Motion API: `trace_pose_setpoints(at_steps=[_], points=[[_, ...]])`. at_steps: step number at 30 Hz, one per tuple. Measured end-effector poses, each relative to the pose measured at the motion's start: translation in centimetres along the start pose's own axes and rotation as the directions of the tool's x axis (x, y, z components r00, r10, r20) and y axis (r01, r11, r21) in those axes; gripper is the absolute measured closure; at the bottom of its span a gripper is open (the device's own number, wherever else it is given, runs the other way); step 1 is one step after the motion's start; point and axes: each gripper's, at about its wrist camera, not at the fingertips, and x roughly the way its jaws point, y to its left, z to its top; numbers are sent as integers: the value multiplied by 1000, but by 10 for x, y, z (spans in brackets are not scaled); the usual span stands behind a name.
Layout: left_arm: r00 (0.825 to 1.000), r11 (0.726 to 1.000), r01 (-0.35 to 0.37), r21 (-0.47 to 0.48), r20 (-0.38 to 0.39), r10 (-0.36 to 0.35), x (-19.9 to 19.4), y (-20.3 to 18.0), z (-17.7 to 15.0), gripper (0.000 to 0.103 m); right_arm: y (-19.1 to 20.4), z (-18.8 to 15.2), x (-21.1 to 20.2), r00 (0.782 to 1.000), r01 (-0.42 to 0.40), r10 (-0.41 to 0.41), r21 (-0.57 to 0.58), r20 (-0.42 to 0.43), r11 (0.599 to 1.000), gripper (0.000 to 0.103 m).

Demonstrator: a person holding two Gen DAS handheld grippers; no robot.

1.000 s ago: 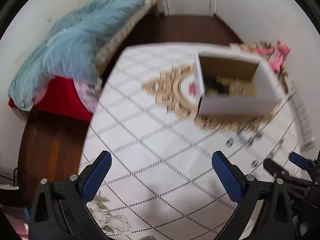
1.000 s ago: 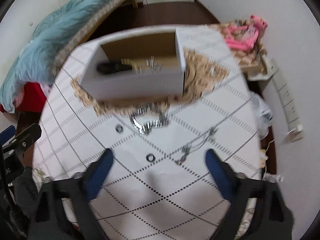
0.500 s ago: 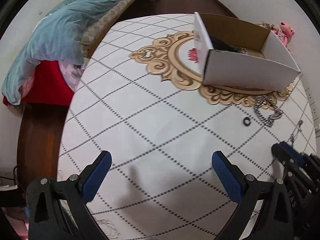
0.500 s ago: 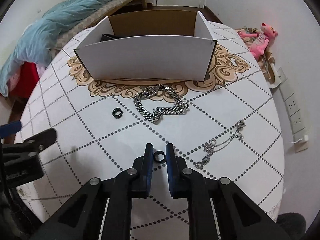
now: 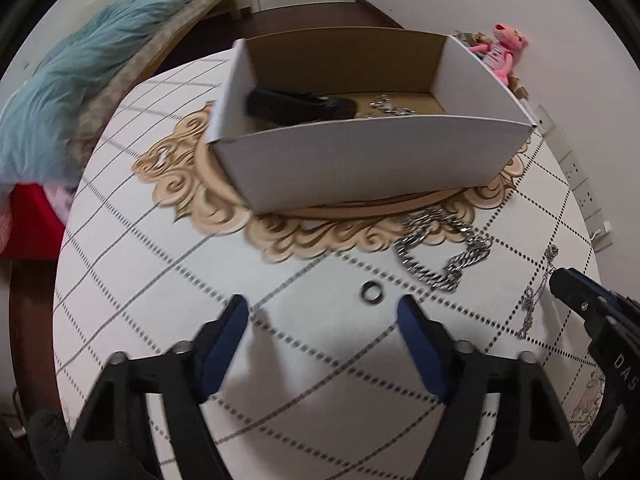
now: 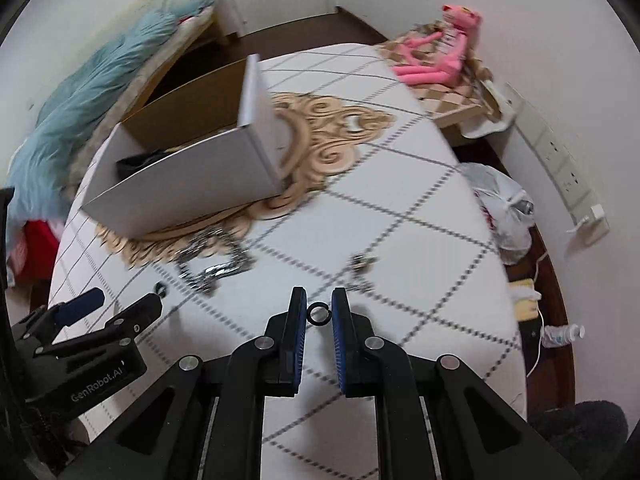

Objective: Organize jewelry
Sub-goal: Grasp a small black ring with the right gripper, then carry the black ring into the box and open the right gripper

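A white cardboard box point(image 5: 360, 160) stands on the round table's gold ornament, with a black item point(image 5: 300, 106) and silver jewelry point(image 5: 388, 106) inside. A small black ring point(image 5: 371, 293) lies on the cloth just beyond my left gripper point(image 5: 322, 312), whose jaws are closing with nothing pressed between them. A heavy silver chain point(image 5: 444, 248) and a thin necklace point(image 5: 536, 292) lie to the right. My right gripper point(image 6: 319, 308) is shut on a second black ring point(image 6: 319, 314). The box point(image 6: 192, 184), chain point(image 6: 212, 256) and left gripper point(image 6: 108, 308) show to its left.
A blue fluffy blanket point(image 5: 80, 80) lies on a bed at the left. A pink plush toy point(image 6: 436, 52) sits on a stand beyond the table. A white plastic bag point(image 6: 504, 208) and wall sockets point(image 6: 560, 168) are off the table's right edge.
My right gripper shut on the ring and has since rolled and swung aside with it. My left gripper came down toward the other ring, and its jaws have narrowed.
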Motion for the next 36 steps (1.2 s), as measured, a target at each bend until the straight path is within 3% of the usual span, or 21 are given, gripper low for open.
trace_pose_setpoints(at_steps=[1, 3, 8, 11, 19, 26, 32, 36], points=[[1000, 1000, -3, 8, 0, 3, 2, -2, 2, 43, -3, 2, 1, 1000, 4, -4, 9, 1, 1000, 90], [1000, 1000, 4, 14, -1, -3, 7, -3, 5, 62, -8, 4, 1, 1000, 11, -11, 21, 5, 1000, 90], [999, 999, 36, 18, 20, -36, 8, -3, 8, 87, -10, 9, 1, 1000, 18, -19, 29, 14, 999, 90], [999, 999, 42, 30, 30, -43, 7, -4, 8, 93, -10, 9, 1, 1000, 17, -17, 33, 15, 999, 90], [995, 997, 69, 22, 69, -70, -10, -1, 5, 93, -9, 9, -12, 999, -1, -1, 37, 36, 999, 90], [980, 994, 108, 15, 169, -109, -61, 7, 15, 93, -3, 25, -40, 994, -55, 53, 29, 91, 998, 90], [962, 979, 205, 9, 182, -203, -84, 17, 60, 93, 20, 69, -50, 983, -153, 154, -18, 101, 988, 90], [964, 975, 220, 22, 145, -221, -72, 26, 102, 93, 39, 113, -34, 975, -213, 216, -70, 43, 975, 90]])
